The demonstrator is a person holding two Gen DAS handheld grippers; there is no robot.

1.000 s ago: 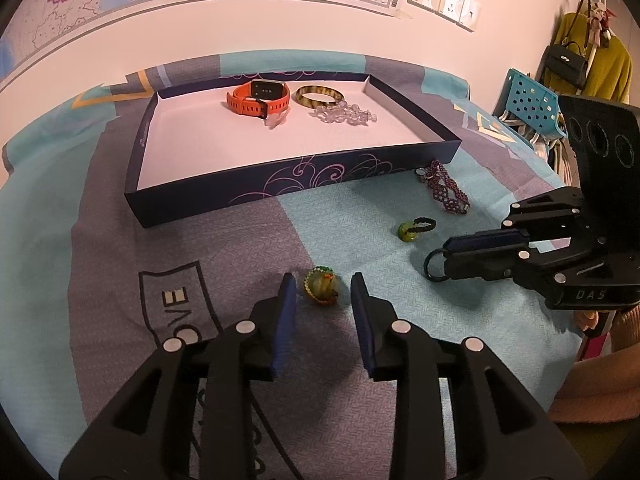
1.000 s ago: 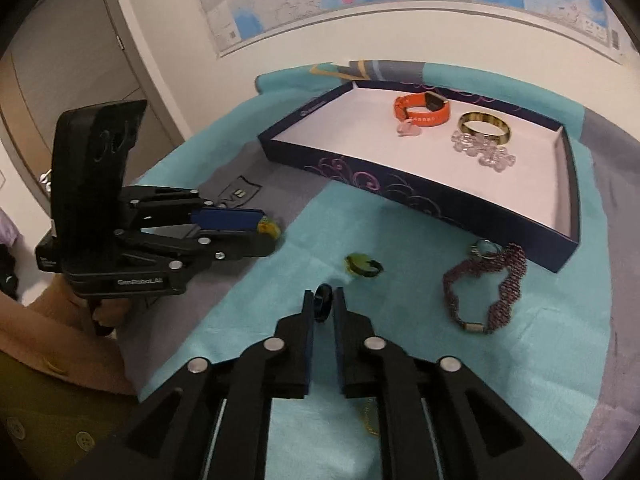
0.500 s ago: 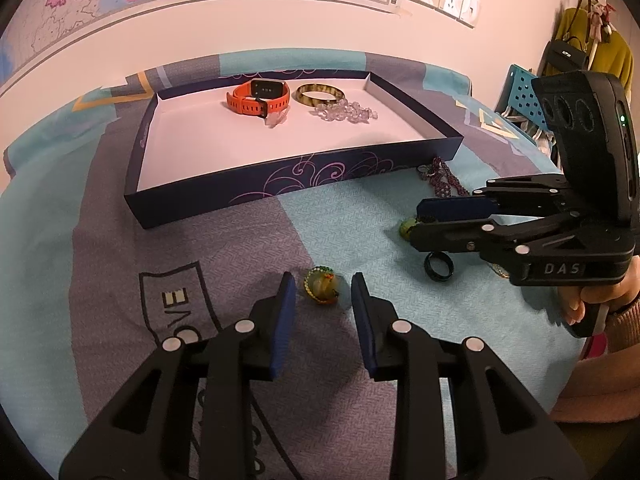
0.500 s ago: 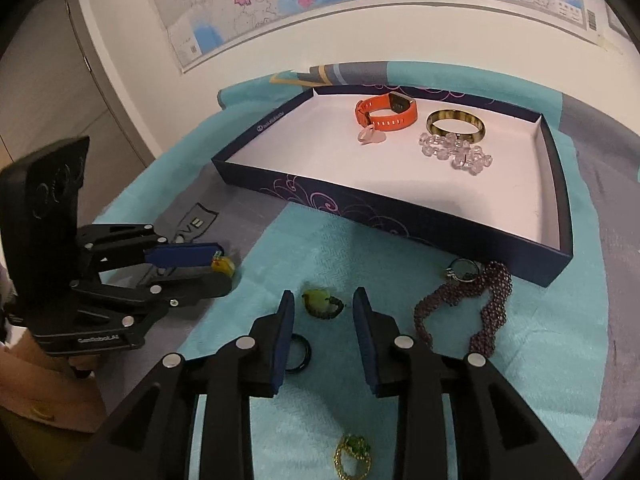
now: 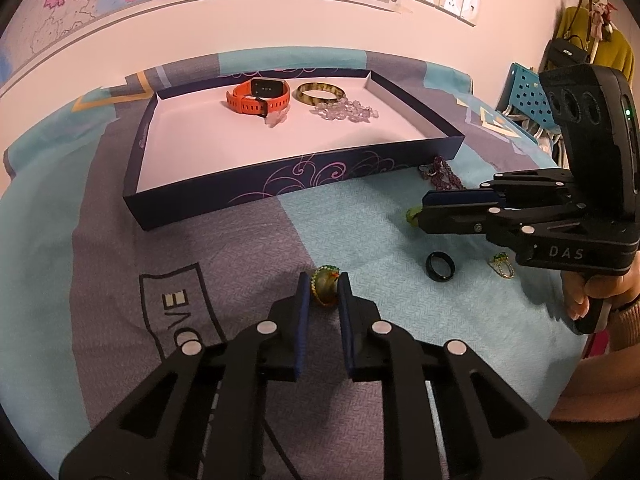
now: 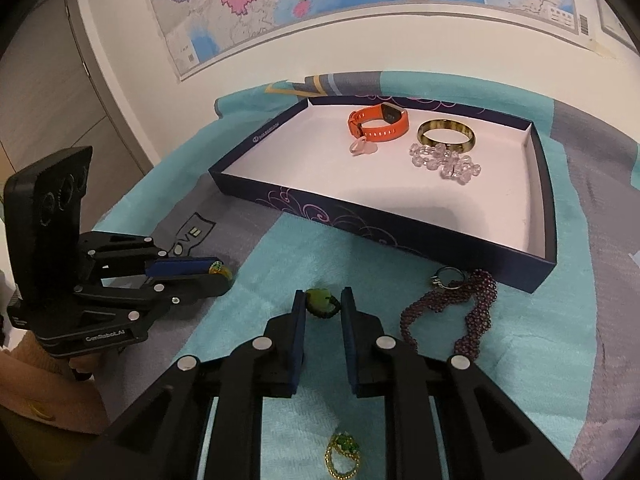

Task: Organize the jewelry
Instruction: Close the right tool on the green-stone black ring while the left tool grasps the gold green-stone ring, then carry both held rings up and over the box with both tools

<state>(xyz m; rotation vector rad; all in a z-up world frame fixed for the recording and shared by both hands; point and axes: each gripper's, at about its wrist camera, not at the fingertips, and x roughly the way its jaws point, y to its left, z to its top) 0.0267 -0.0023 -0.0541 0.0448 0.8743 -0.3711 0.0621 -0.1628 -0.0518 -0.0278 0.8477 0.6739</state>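
Note:
My left gripper [image 5: 324,285] is shut on a small yellow-green ring [image 5: 326,290] lying on the patterned cloth; in the right wrist view that ring [image 6: 218,268] shows at its tips. My right gripper [image 6: 322,299] has its jaws closing on a green stone ring [image 6: 316,298] with a dark band, and the pads touch it on both sides. A navy tray [image 5: 280,188] behind holds an orange watch [image 5: 258,96], an amber bangle [image 5: 320,92] and clear crystal beads [image 5: 344,110].
A black ring [image 5: 440,266] lies loose on the cloth under the right gripper. A gold ring with green stones [image 6: 342,452], a purple beaded bracelet [image 6: 452,308] and a silver ring [image 6: 448,276] lie in front of the tray's right corner. A hand [image 5: 592,292] holds the right gripper.
The right gripper let the black ring drop onto the cloth, shifted to the green stone ring and closed around it. The left gripper's fingers closed in on the yellow-green ring.

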